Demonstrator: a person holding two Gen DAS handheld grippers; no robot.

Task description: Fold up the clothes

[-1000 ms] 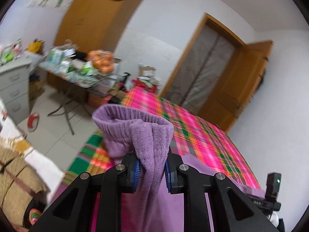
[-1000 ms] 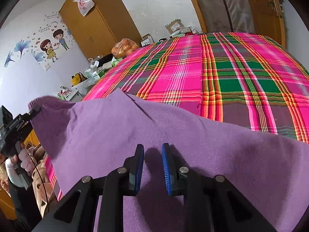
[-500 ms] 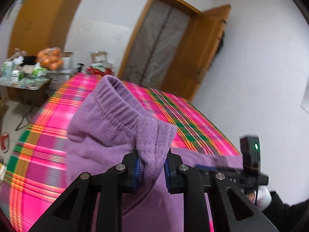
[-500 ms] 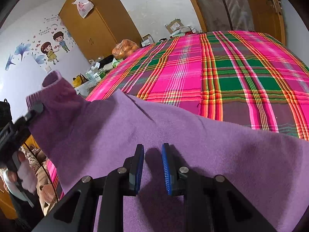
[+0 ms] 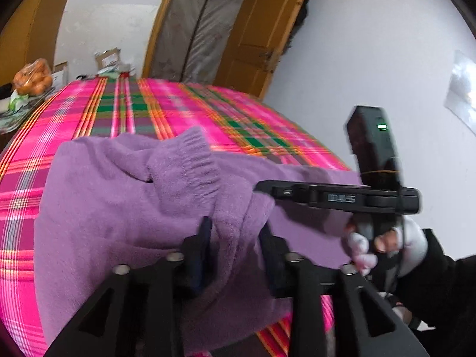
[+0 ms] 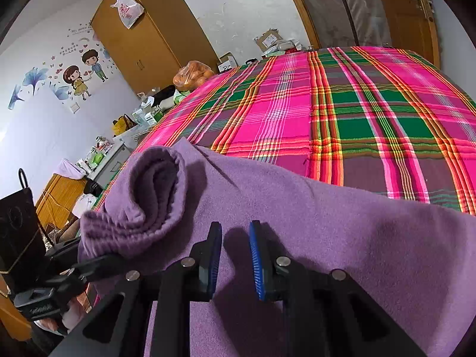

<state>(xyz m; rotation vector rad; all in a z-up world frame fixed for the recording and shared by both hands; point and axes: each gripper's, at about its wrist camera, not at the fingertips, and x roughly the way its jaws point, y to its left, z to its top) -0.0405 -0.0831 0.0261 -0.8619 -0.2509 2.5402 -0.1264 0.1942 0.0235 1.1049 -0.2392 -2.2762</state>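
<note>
- On the near end of the bed [image 6: 372,113], the purple sweater [image 6: 342,223] lay spread across the plaid cover, its body flat under my right hand-held gripper [image 6: 235,255].
- My left hand-held gripper [image 5: 235,247] was clamped on a bunch of the sweater's sleeve; a second before it had held that sleeve raised off to the left, and by now it had swung right and brought it down over the body.
- The ribbed cuff [image 5: 196,160] had come to rest on the sweater, sleeve doubled over near the left edge.
- My right hand-held gripper had not shifted; it hovered with jaws apart, holding nothing.
- I judged this a sleeve fold about laid, with release the likely follow-up.
</note>
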